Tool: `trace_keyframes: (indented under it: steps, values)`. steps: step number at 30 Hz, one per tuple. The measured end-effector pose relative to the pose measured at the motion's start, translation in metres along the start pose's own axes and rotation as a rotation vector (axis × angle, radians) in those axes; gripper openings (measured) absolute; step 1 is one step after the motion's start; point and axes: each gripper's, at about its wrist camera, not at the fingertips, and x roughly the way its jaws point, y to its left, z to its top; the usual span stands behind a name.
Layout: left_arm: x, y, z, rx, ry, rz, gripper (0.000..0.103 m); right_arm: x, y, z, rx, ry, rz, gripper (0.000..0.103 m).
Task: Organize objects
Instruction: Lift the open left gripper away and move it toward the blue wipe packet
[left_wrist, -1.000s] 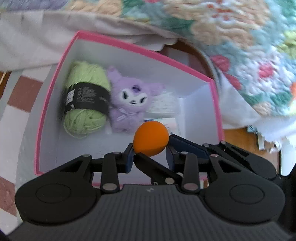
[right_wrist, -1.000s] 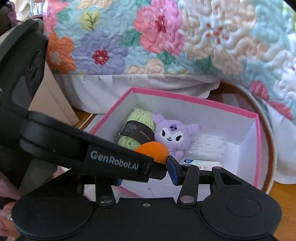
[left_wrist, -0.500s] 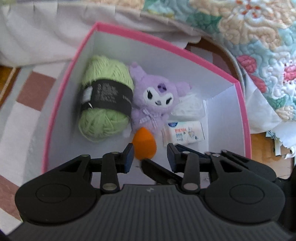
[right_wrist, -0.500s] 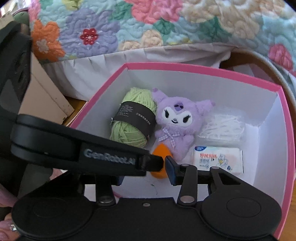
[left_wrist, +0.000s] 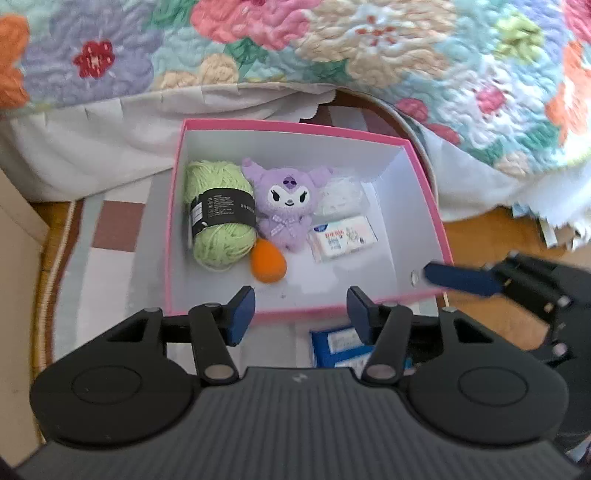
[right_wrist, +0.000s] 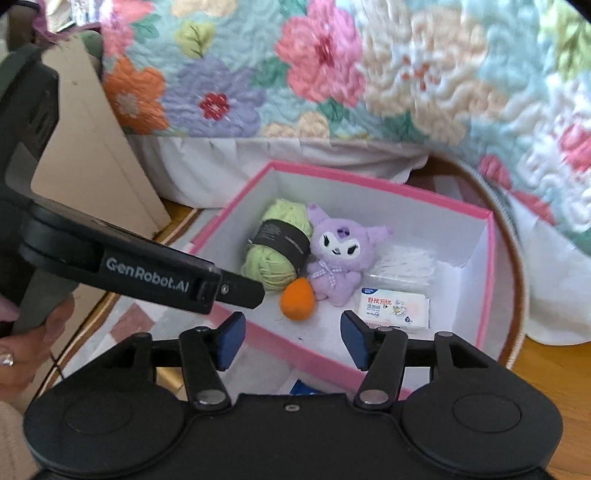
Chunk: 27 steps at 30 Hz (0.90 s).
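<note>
An orange egg-shaped sponge (left_wrist: 267, 264) (right_wrist: 297, 297) lies loose on the floor of the pink-rimmed white box (left_wrist: 295, 125) (right_wrist: 369, 181). It touches a green yarn ball (left_wrist: 219, 221) (right_wrist: 275, 254) and a purple plush (left_wrist: 286, 206) (right_wrist: 338, 258). A tissue pack (left_wrist: 345, 238) (right_wrist: 393, 308) and a clear bag of swabs (left_wrist: 340, 195) (right_wrist: 402, 264) lie right of the plush. My left gripper (left_wrist: 301, 314) hangs above the box's near rim, its jaws opening with nothing between them. My right gripper (right_wrist: 291, 338) is just right of it, jaws also opening and empty.
A floral quilt (left_wrist: 332, 48) (right_wrist: 332, 74) overhangs behind the box. A blue packet (left_wrist: 340, 345) (right_wrist: 301, 387) lies on the checked rug (left_wrist: 110, 229) in front of the box. A beige panel (right_wrist: 96, 147) stands at the left. A person's hand (right_wrist: 29, 347) holds the left gripper.
The left gripper let go of the orange sponge, which now lies in the box. Both grippers rose and drew back from the box, and their jaws spread wider.
</note>
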Motion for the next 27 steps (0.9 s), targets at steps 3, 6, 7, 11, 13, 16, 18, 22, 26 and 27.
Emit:
trace_keyframes:
  steps: [3,6,7,11,13,16,18,22,26,27]
  values:
    - [-0.023,-0.006,-0.006,0.051,0.017,0.009,0.055,-0.026,0.012,0.001,-0.045,-0.007,-0.011,0.068]
    - [-0.047,-0.01,-0.013,0.075,0.019,-0.005,0.055,-0.05,0.023,0.002,-0.089,-0.02,-0.002,0.068]
    - [-0.056,-0.012,-0.016,0.085,0.013,-0.007,0.055,-0.059,0.027,0.001,-0.103,-0.027,-0.003,0.069]
    - [-0.086,-0.019,-0.032,0.128,-0.005,-0.019,0.056,-0.087,0.038,-0.01,-0.131,-0.055,-0.002,0.074]
    - [-0.097,-0.021,-0.04,0.136,-0.005,-0.035,0.057,-0.1,0.046,-0.019,-0.141,-0.067,0.004,0.077]
    - [-0.108,-0.022,-0.055,0.123,0.004,-0.072,0.063,-0.117,0.052,-0.032,-0.142,-0.071,0.019,0.083]
    - [-0.11,-0.023,-0.066,0.114,0.023,-0.082,0.063,-0.124,0.055,-0.041,-0.138,-0.047,0.019,0.087]
    - [-0.107,-0.025,-0.086,0.11,0.042,-0.092,0.067,-0.135,0.057,-0.06,-0.132,-0.025,0.001,0.091]
    - [-0.097,-0.028,-0.107,0.133,0.022,-0.093,0.074,-0.136,0.056,-0.082,-0.125,-0.007,-0.005,0.093]
    - [-0.095,-0.029,-0.111,0.147,0.012,-0.084,0.077,-0.135,0.054,-0.086,-0.116,-0.002,-0.009,0.093]
